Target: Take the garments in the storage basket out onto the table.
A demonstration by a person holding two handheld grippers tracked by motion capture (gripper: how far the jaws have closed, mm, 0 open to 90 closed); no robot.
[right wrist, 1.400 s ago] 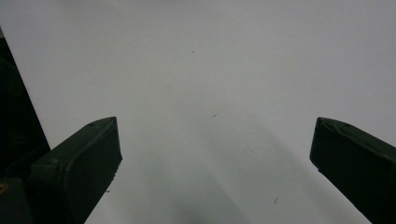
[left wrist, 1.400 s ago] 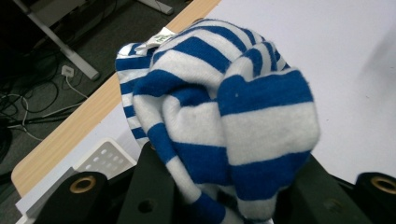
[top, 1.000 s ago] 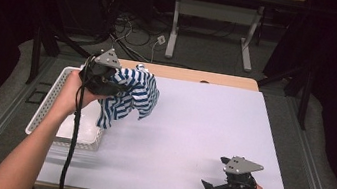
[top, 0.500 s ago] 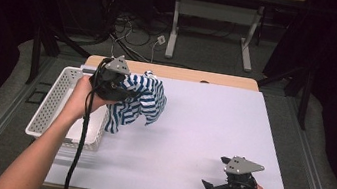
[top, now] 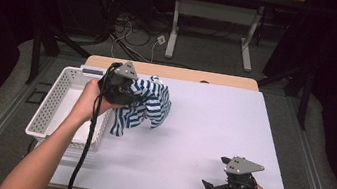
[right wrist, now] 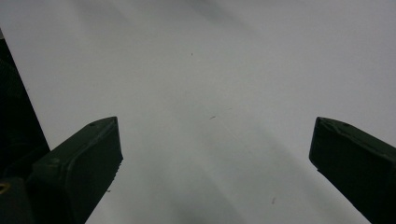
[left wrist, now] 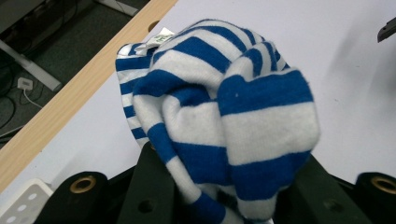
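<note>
Soft blue-white striped knit garment [left wrist: 224, 126], bunched | clamped in left gripper [top: 123, 93] | right gripper [right wrist: 215, 158] wide, seemingly over smooth table [top: 212, 126]

The counter [top: 211, 131] is evenly lit from above, while the room around it is left dark. Soft shadows are cast beneath the cloth [top: 147, 106]. Slight blur is seen close up.

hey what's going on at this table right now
A person is working with a handheld gripper in each hand. The left gripper is shut on a bunched blue-and-white striped garment, holding it over the white table just beside the white perforated basket; part of the cloth hangs down toward the tabletop. The right gripper rests near the table's front right corner with its jaws open and nothing between them.
</note>
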